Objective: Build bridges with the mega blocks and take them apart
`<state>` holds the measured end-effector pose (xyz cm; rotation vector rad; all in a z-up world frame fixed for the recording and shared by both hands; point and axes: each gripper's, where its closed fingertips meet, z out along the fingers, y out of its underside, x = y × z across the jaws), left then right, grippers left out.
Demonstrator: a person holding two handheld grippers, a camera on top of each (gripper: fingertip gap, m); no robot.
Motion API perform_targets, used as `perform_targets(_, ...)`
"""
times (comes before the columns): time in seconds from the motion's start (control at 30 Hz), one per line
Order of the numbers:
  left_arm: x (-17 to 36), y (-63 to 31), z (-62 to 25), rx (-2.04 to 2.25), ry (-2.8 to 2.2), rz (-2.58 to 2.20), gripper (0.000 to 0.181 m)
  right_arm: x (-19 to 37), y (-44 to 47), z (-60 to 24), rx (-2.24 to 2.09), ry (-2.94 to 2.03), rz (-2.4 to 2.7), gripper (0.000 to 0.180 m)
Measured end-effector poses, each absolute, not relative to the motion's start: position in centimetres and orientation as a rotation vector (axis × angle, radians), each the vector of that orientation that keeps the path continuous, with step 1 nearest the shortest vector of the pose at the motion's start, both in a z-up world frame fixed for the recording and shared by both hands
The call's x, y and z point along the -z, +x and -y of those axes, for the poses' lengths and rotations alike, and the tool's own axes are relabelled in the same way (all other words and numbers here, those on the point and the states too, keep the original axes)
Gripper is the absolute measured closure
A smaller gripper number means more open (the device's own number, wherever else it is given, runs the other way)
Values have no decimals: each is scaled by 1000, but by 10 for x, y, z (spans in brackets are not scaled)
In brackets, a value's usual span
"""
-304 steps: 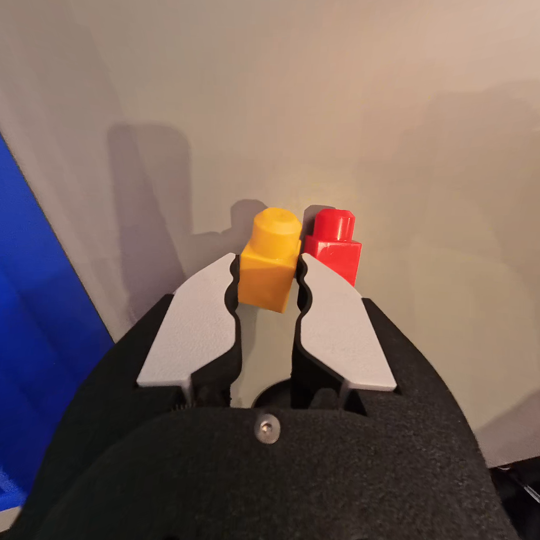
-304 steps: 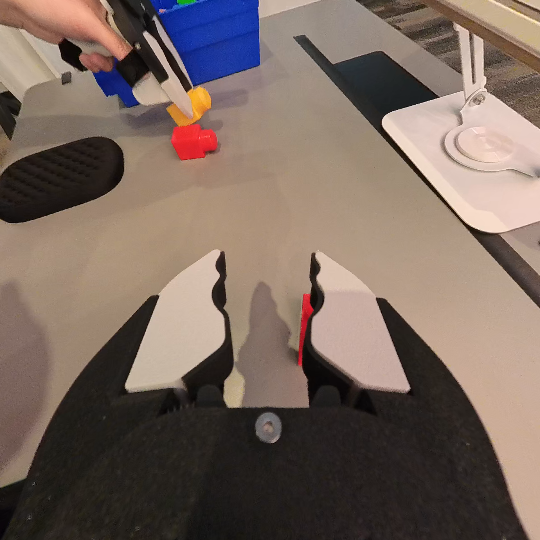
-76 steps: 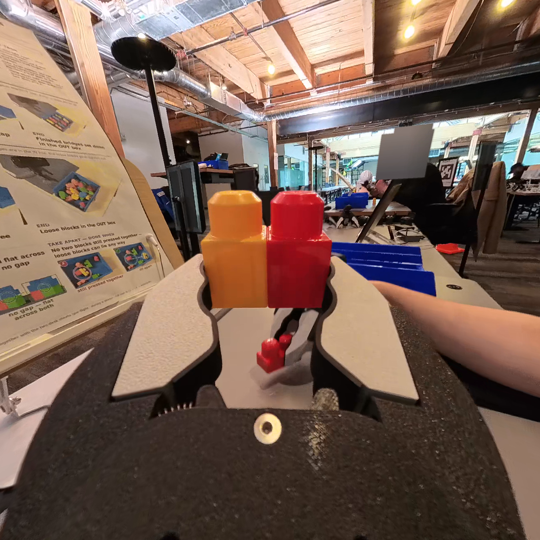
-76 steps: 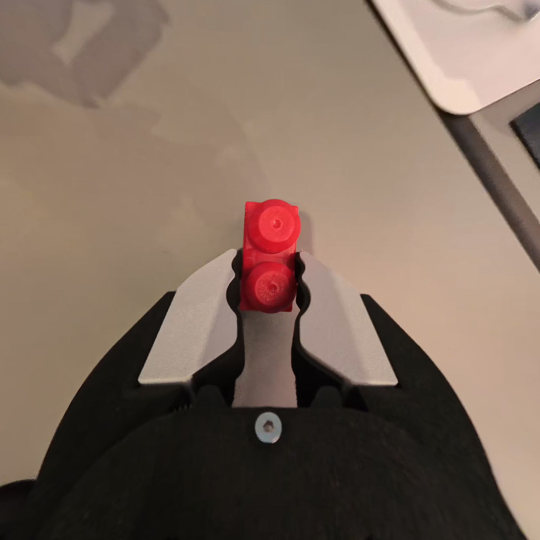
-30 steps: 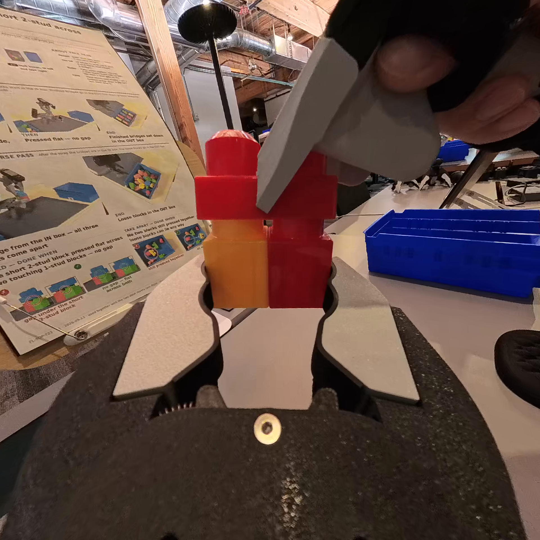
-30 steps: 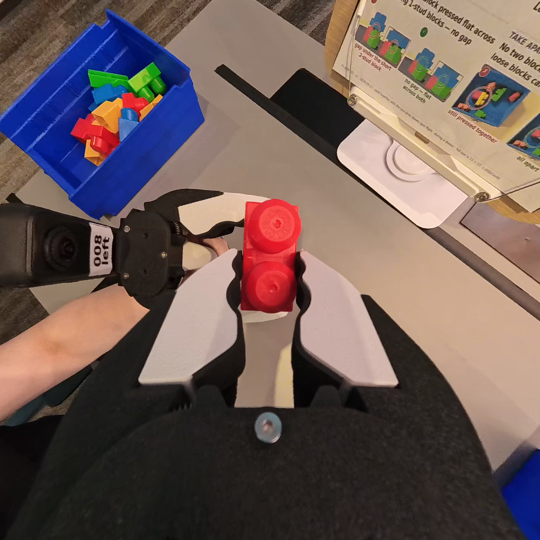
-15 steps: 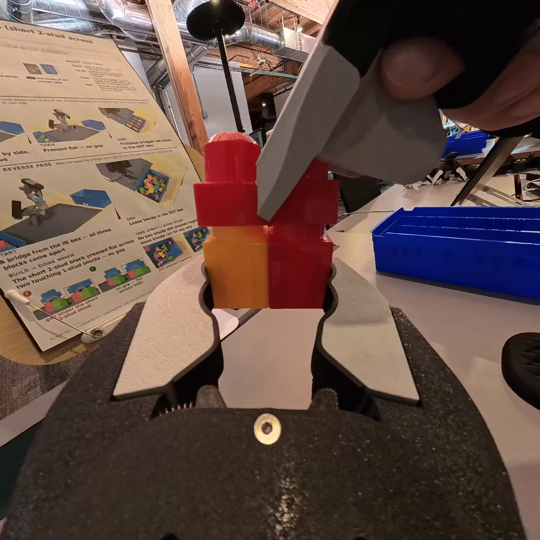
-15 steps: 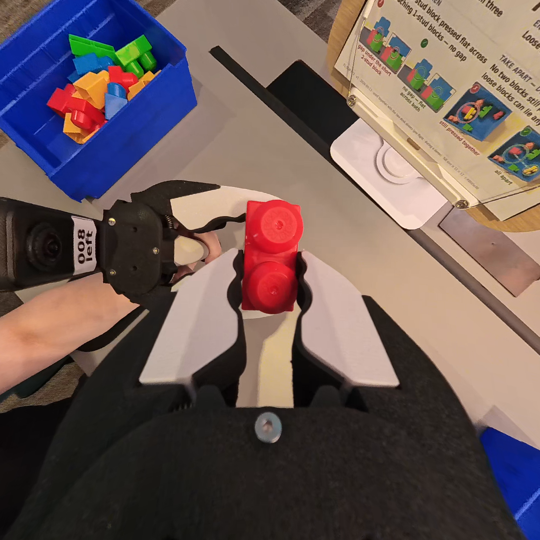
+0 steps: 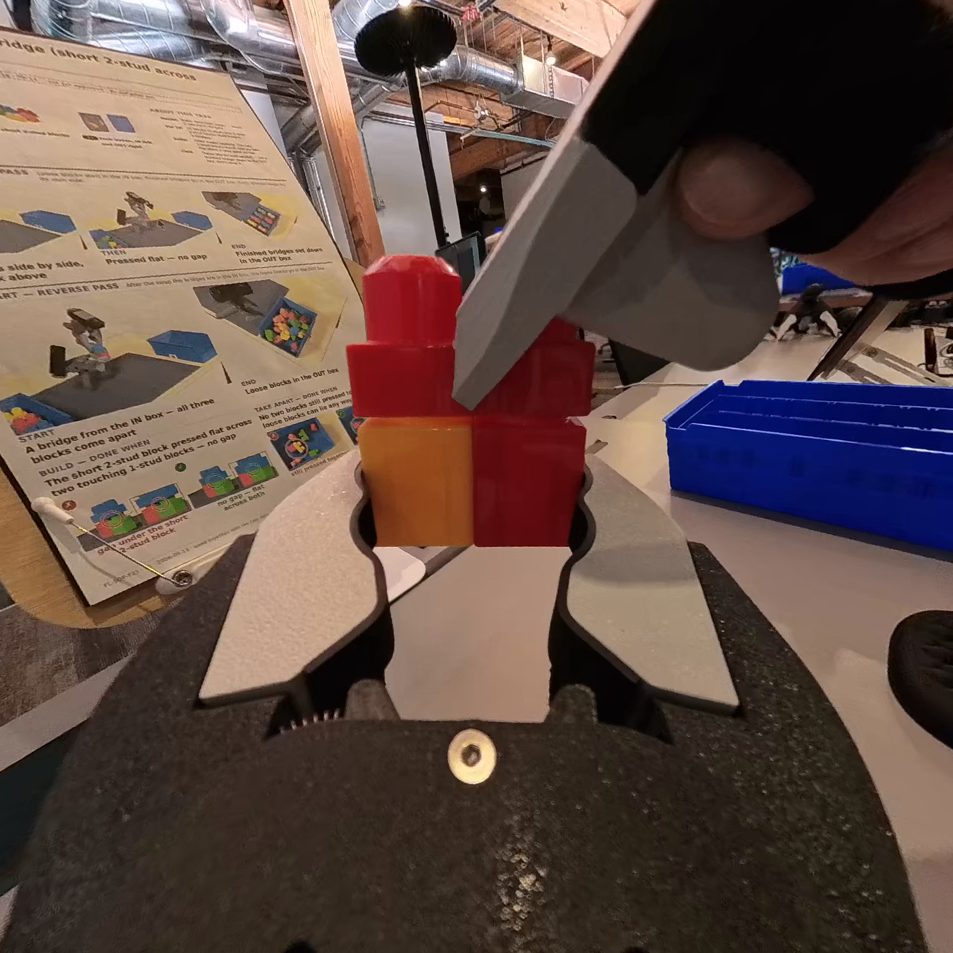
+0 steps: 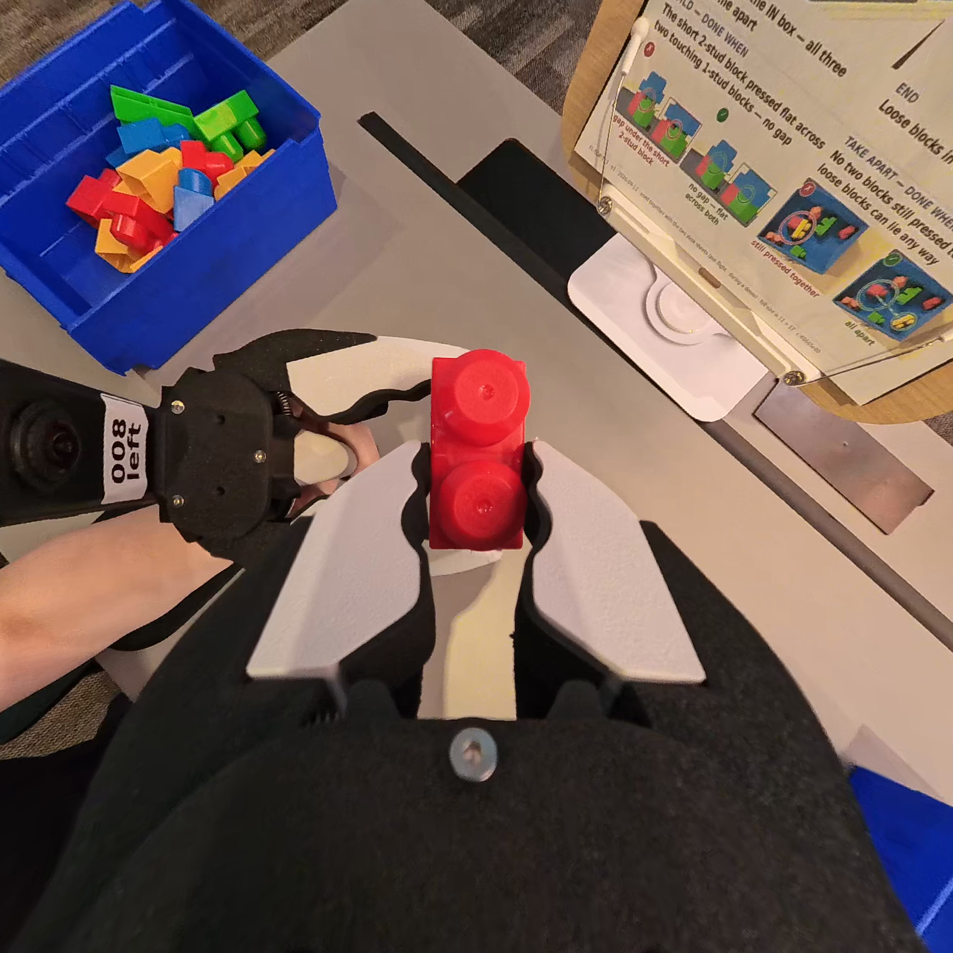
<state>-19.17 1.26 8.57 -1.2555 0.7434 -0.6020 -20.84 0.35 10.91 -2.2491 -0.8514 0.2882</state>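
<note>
The orange block (image 9: 420,479) and red block (image 9: 523,482) are pinched side by side in the left gripper (image 9: 472,515). The two-stud red block (image 10: 478,448) is clamped in the right gripper (image 10: 477,495) and seated across both. Judged risk: uneven pressing could leave a gap or split the pair. Loose blocks lie in the blue bin (image 10: 216,278) at 10 o'clock; the blue tray (image 9: 804,464) at 3 o'clock appears empty.

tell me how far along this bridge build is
Done: the red two-stud block sits flat across the orange block and red block. In hand: left gripper clamps the pair, right gripper grips the top. Left: release, bin it, later take apart.
</note>
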Motion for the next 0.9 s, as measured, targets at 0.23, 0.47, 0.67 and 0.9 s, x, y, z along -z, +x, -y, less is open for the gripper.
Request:
perform_targets(0.23, -86, -193, -13, 577, -1258, -742, 107, -108, -209, -3, -260, -2252, 889, 146)
perform_targets(0.47, -88, -194, -13, 590, -1272, -723, 107, -109, -210, -3, -224, -2241, 894, 146)
perform_targets(0.67, -90, -196, -13, 593, -1274, -712, 108, -112, -213, -4, -228, -2212, 893, 146)
perform_targets(0.9, -86, -194, -15, 586, -1295, -717, 108, -107, -210, -5, -175, -2221, 913, 146)
